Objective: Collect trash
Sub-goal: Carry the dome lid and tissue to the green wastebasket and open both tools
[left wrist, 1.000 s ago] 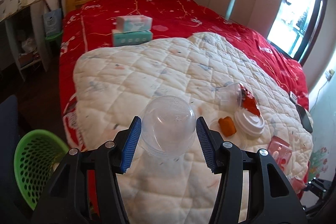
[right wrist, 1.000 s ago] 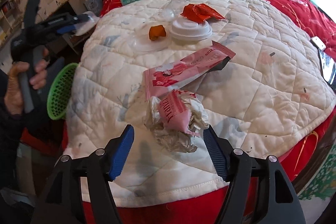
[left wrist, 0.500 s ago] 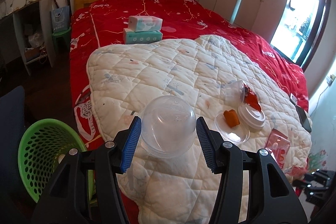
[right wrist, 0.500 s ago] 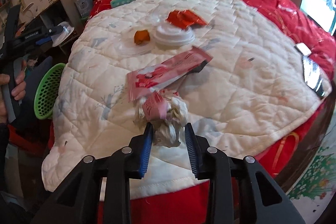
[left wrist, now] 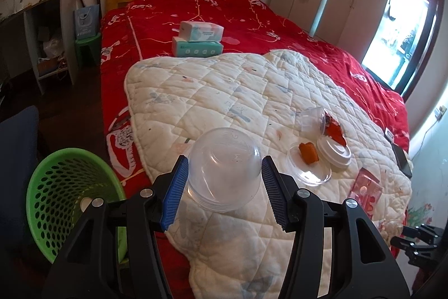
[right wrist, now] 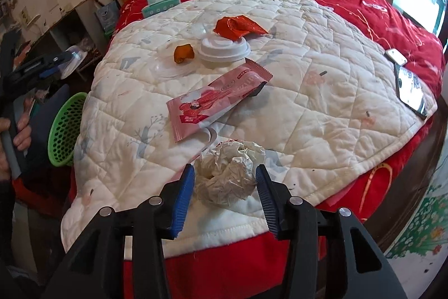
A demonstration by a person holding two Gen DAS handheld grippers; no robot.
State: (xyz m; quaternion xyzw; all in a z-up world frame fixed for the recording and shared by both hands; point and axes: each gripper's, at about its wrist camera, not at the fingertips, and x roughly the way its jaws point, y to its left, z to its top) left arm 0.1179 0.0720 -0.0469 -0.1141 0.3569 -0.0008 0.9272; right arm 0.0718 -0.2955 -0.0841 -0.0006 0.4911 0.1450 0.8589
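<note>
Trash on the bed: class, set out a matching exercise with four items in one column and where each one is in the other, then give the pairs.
Items
1. clear plastic cup
2. crumpled wrapper ball
3. pink snack wrapper
4. orange peel

Places
A. lying flat on the white quilt, beyond the right tool
B. between the fingers of the left tool
C. resting on a clear plastic lid
D. between the fingers of the right tool

Pairs: 1-B, 2-D, 3-A, 4-C
</note>
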